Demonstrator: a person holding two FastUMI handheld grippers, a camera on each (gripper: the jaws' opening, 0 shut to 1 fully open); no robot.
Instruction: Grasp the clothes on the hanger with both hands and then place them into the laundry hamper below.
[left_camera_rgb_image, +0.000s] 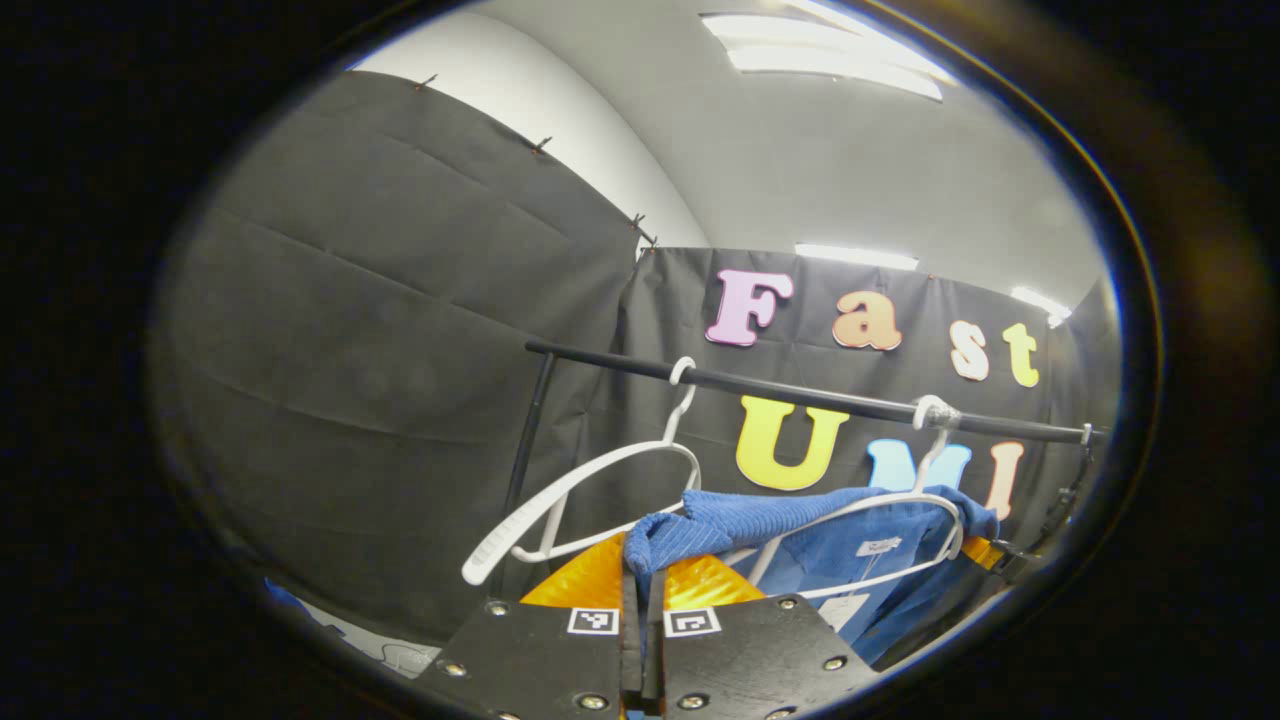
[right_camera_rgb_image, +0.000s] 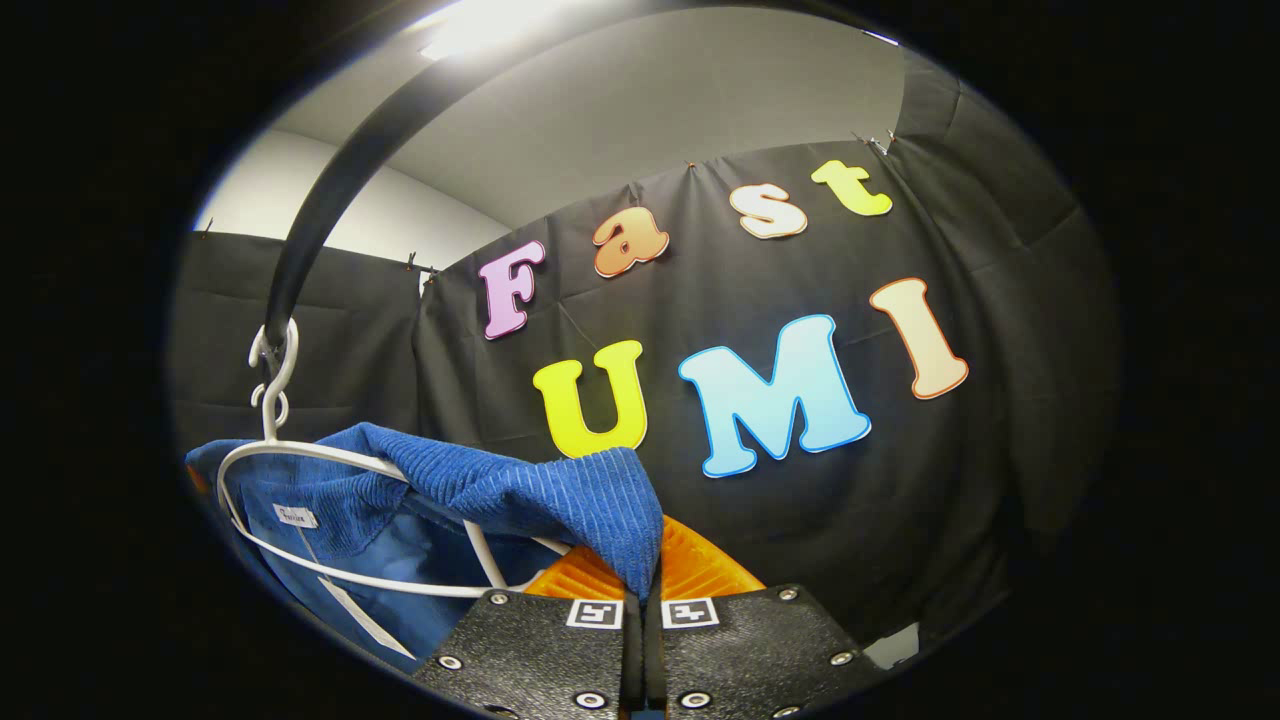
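We see the garment (left_camera_rgb_image: 800, 530) draped on a hanger (left_camera_rgb_image: 930, 480) under the rail (left_camera_rgb_image: 800, 392), an empty hanger (left_camera_rgb_image: 590, 490) at its nine o'clock.

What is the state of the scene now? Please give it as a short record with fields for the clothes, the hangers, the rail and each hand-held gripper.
clothes: blue garment, draped on a white hanger
spare hanger: white, bare, beside it on the rail
rail: black bar, both hangers hooked on it
left hand-held gripper: shut on a fold of the blue garment
right hand-held gripper: shut on another fold of the blue garment
garment removed from hanger: not yet
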